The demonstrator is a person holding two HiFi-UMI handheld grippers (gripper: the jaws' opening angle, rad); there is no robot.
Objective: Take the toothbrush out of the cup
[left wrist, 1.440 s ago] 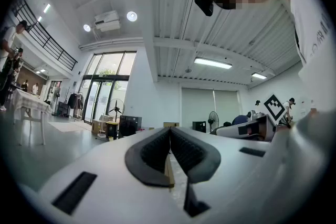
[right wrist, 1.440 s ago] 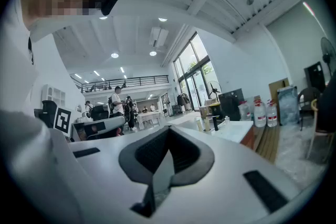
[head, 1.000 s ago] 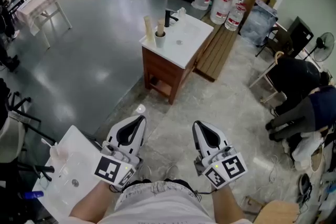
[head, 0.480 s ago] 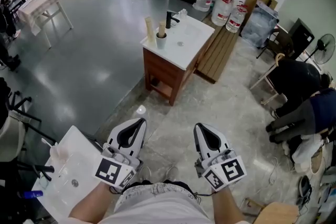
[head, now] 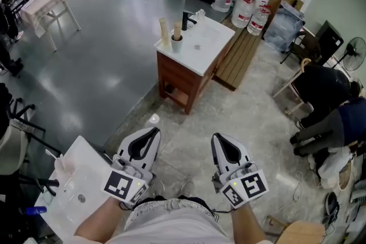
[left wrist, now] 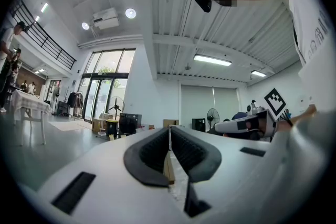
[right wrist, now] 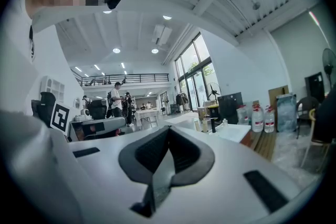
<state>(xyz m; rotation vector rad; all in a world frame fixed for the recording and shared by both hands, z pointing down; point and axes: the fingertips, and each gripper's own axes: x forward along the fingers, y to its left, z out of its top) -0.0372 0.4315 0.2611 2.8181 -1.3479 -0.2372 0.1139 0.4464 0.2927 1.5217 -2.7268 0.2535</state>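
— As the person stands back on the pale floor [head: 251,117], where's our toothbrush?

— Far ahead! It pokes up out of the white cup [head: 176,44] at the left corner of the washstand [head: 200,57], near the black faucet [head: 186,20]. From here the toothbrush [head: 177,32] is only a pale upright stick, and the bristle end can't be made out.

— And the claws?

— The left gripper [head: 150,133] is pinched together with nothing between its pads. The right gripper [head: 219,138] is the same, closed and empty. Both are held low by the waist, pointing toward the washstand and well apart from the cup.

— How will it handle, you reckon?

— Light, stiff and slim, and probably smooth, so it could twist or slip in a loose pinch. I'd take the exposed handle above the rim, squarely across the pads, and lift straight up. The cup looks light too and may tip or ride up with it. The other claw may need to steady its wall.
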